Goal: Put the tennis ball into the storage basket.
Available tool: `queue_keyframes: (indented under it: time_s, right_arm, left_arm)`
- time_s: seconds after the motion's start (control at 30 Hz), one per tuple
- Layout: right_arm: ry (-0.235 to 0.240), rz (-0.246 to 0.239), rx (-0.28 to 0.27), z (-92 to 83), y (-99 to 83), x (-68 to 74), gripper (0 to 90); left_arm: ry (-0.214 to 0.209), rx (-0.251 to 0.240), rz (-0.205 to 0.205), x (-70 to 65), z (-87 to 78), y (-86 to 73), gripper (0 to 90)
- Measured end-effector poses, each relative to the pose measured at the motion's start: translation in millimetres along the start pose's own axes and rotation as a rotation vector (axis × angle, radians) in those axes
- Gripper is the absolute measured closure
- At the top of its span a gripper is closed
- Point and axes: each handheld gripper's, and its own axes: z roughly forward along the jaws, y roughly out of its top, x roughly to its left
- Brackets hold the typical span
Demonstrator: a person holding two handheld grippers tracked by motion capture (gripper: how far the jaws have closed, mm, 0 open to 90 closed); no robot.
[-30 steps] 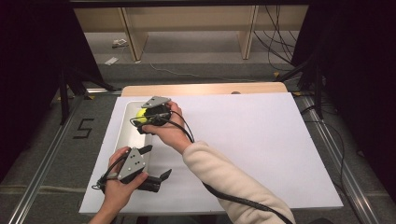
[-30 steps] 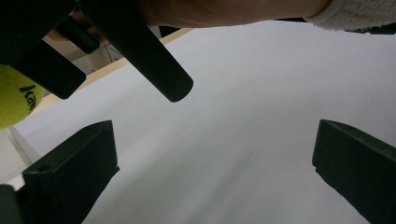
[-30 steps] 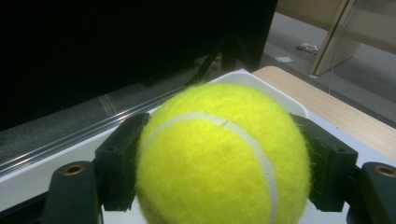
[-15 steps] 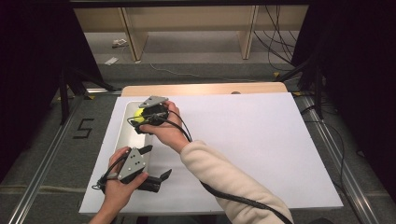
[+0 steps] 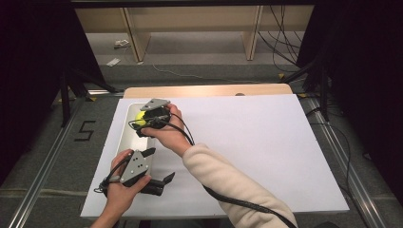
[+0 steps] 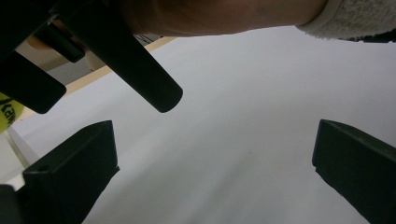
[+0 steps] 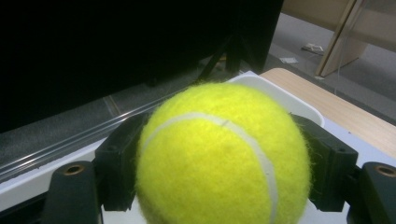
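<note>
Above the white tray (image 5: 124, 137), the right gripper (image 5: 142, 124) clamps a "Ka…"-lettered tennis ball (image 7: 223, 156).

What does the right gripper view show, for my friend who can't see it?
A fuzzy yellow tennis ball sits clamped between the right gripper's two black jaws. Behind it are the rim of a white tray and a dark curtain.

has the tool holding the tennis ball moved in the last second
No. The right tool holds the tennis ball over the far end of the white tray, the same spot against the tray rim and table edge as before.
</note>
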Motion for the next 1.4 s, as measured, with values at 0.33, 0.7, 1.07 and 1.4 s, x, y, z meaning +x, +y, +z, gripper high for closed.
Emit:
queue_keyframes:
  time_s: [0.33, 0.7, 1.07, 1.4]
  right_arm:
    - [0.002, 0.002, 0.007, 3.6, 0.2, 0.3, 26.9]
    - [0.005, 0.005, 0.005, 8.3, 2.4, 2.5, 26.9]
    - [0.011, 0.0, 0.01, 9.6, 5.0, 2.5, 26.9]
    - [0.015, 0.005, 0.014, 11.9, 5.9, 3.6, 26.9]
  left_arm:
    - [-0.001, 0.001, 0.003, -0.1, -0.1, 0.0, 0.0]
    - [0.002, -0.003, 0.0, 0.2, -1.2, 0.0, 0.0]
    - [0.001, -0.001, 0.002, 0.4, -0.6, -0.3, 0.0]
    - [-0.001, -0.002, -0.002, -0.2, -1.1, -0.2, 0.0]
